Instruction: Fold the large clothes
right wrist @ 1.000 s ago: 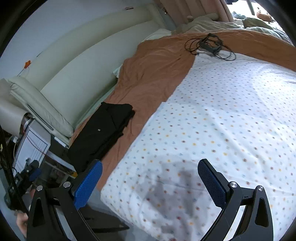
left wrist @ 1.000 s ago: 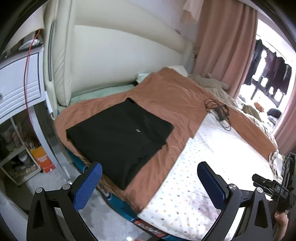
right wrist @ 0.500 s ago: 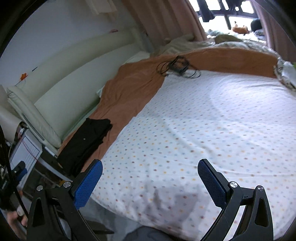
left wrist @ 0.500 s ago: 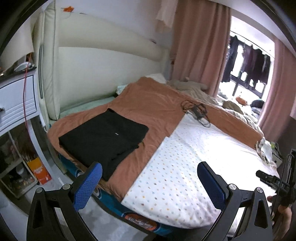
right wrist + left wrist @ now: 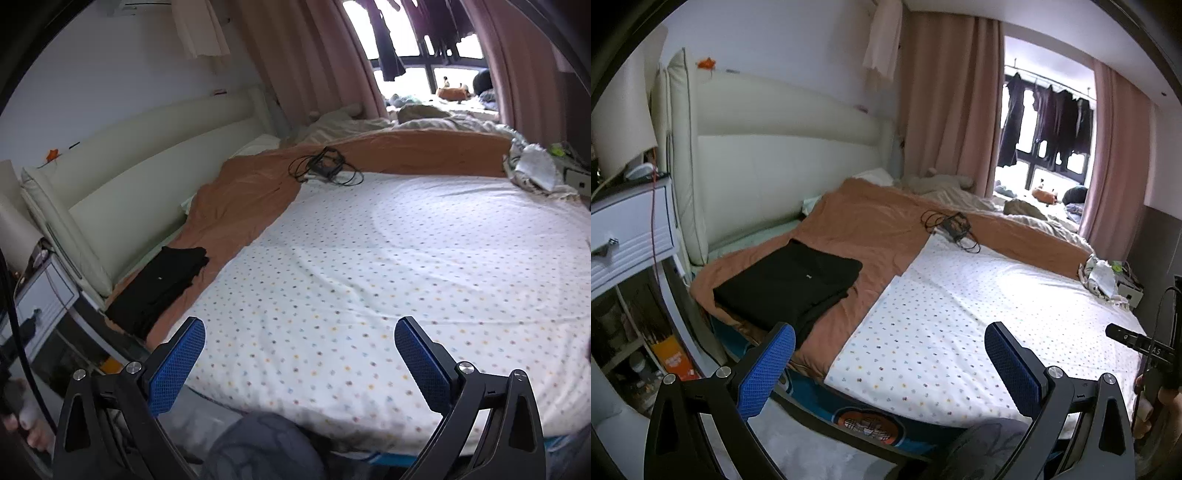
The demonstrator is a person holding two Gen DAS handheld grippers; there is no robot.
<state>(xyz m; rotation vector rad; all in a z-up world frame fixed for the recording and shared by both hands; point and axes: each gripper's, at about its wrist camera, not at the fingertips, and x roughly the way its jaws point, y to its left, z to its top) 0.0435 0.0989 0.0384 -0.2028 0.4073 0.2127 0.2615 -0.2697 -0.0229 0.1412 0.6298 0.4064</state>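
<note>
A black garment (image 5: 786, 284) lies folded flat on the orange-brown blanket (image 5: 871, 229) at the bed's near left corner; it also shows in the right wrist view (image 5: 159, 288). My left gripper (image 5: 890, 369) is open and empty, held back from the bed's front edge, right of the garment. My right gripper (image 5: 301, 365) is open and empty, over the front edge of the white dotted sheet (image 5: 388, 266).
A black cable bundle (image 5: 951, 229) lies mid-bed. A cream padded headboard (image 5: 775, 158) stands on the left, with a white nightstand (image 5: 628, 229) beside it. Crumpled cloth (image 5: 1102, 273) sits at the far right corner. Pink curtains (image 5: 945, 110) frame the window.
Both grippers have pulled back and up from the bed, so more of the room shows. The black garment stays folded where it lay.
</note>
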